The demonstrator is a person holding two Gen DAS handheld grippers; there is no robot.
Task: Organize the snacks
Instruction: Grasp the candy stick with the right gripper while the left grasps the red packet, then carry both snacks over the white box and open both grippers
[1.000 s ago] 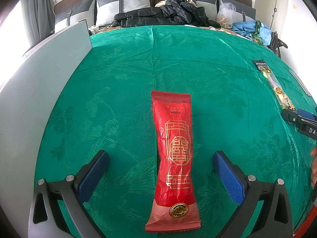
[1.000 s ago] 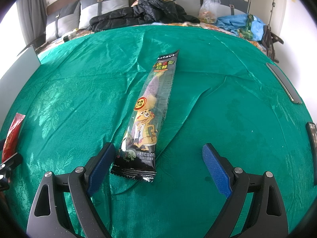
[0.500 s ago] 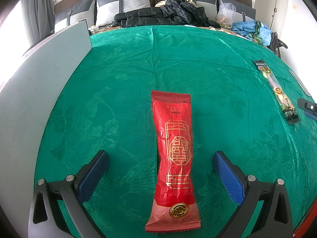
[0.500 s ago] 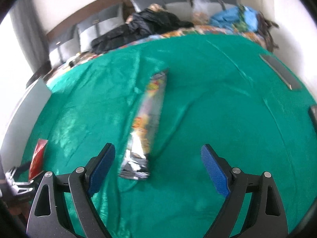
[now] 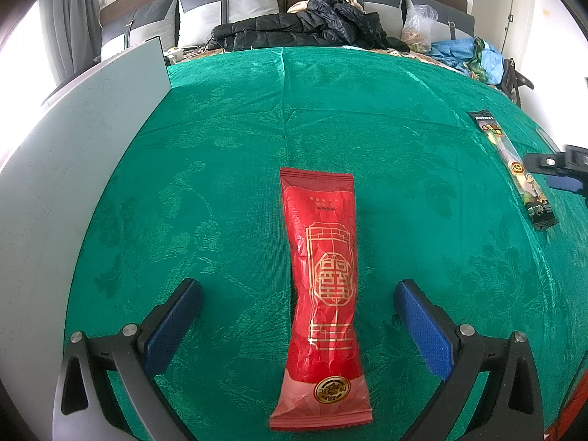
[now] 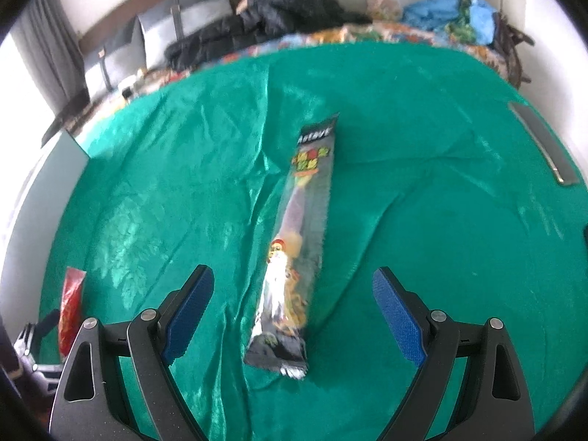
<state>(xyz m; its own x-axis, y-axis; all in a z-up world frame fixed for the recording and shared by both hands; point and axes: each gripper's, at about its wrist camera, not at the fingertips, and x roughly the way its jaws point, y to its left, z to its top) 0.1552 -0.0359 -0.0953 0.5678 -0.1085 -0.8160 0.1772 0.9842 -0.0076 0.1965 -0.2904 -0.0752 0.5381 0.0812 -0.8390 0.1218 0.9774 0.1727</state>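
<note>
At the far left stands a flat grey board [image 5: 73, 154], along the left edge of the green cloth [image 5: 367, 128] that covers the whole work surface. Its near side touches the cloth; what lies behind it is hidden.

The left gripper [image 5: 297, 316] has its two blue-padded fingers [image 5: 172, 325] spread wide, and they hold nothing. Between them, on the cloth, lies a red snack packet [image 5: 323, 294] with gold print. It is long and flat, its near end reaches close to the camera, and its far end points away. Neither finger touches it.

More to the right lies a second snack, a long clear packet [image 6: 294, 257] with black ends and a cartoon figure on it. In the right wrist view it lies between the fingers of the right gripper [image 6: 293, 294], a little tilted, with the near end closer to the left finger. These fingers are also wide apart and grip nothing. This view is blurred, so the small print on the packet cannot be read.

At the right edge of the cloth lies a narrow grey strip [image 6: 544, 147].

At the far end, behind the cloth, there are grey cushions [image 5: 228, 11], a black jacket [image 5: 312, 25], a clear plastic bag [image 5: 417, 27] with something brownish inside that I cannot identify, and a blue heap of fabric [image 5: 474, 55].
</note>
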